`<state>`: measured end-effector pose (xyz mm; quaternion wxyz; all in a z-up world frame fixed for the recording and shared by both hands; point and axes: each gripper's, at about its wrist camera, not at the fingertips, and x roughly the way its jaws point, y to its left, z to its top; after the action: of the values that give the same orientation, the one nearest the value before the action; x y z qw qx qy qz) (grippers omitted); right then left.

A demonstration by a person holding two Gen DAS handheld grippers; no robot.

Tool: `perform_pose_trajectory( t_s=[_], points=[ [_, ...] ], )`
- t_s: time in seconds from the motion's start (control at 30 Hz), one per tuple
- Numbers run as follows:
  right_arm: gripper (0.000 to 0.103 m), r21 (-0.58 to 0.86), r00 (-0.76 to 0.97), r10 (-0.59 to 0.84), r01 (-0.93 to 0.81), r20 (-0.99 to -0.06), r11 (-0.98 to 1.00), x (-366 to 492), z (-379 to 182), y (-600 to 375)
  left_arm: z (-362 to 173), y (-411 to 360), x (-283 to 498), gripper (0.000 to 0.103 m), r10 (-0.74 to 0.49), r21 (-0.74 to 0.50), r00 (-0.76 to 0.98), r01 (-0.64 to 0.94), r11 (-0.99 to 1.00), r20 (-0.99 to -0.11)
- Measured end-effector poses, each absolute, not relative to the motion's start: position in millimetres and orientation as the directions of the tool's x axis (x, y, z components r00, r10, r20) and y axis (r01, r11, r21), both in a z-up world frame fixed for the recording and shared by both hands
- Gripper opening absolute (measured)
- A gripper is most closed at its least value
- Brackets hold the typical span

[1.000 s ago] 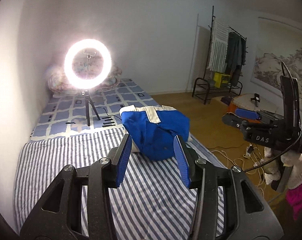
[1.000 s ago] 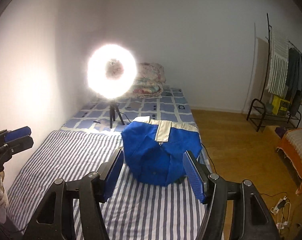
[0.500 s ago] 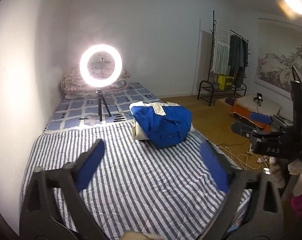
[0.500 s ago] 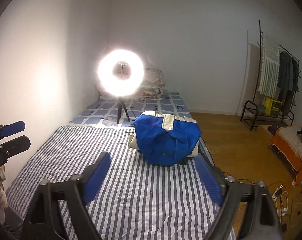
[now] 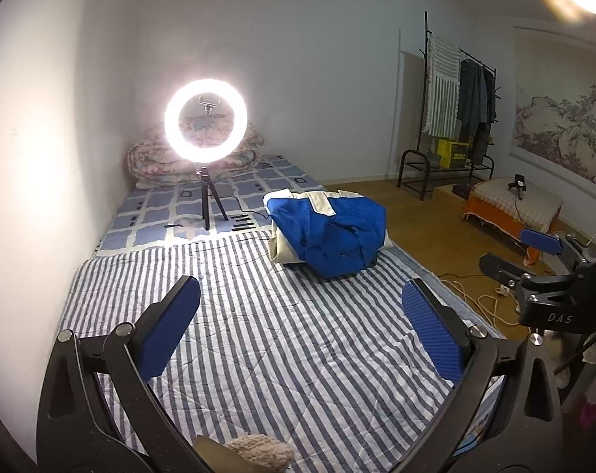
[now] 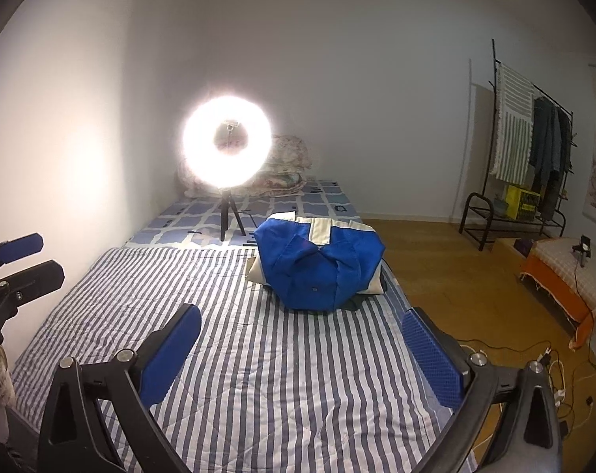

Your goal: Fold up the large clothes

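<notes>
A blue garment with cream panels (image 5: 329,232) lies as a folded bundle near the right edge of the striped quilt (image 5: 258,335) on the bed. My left gripper (image 5: 301,283) hovers over the quilt short of the bundle, open, with nothing between its blue pads. In the right wrist view the garment (image 6: 317,268) sits ahead of my right gripper (image 6: 301,311). Its jaws are opening wide and hold nothing. Each gripper also shows at the edge of the other's view, the right gripper (image 5: 526,252) and the left gripper (image 6: 21,260).
A lit ring light (image 5: 205,122) on a small tripod stands on the bed behind the garment, before a folded floral quilt (image 5: 152,157). A wall runs along the bed's left. Wooden floor on the right holds cables (image 5: 475,299), a clothes rack (image 5: 455,118) and an orange-draped stool (image 5: 510,205).
Both grippers' jaws have spread from half closed to wide apart. Both have drawn back from the blue garment, which now looks smaller and farther away.
</notes>
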<state>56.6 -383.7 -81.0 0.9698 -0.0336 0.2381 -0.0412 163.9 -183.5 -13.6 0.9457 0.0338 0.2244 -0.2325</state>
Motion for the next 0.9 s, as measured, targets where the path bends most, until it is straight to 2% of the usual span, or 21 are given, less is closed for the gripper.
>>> perform_pose_trajectory(
  t_s=[0.9],
  points=[
    [0.103, -0.132, 0.889, -0.11, 0.057, -0.444, 0.99, 39, -84, -360, -8, -174, 136, 0.103, -0.407, 0.01, 0.817, 0.45, 0.893, -0.408]
  ],
)
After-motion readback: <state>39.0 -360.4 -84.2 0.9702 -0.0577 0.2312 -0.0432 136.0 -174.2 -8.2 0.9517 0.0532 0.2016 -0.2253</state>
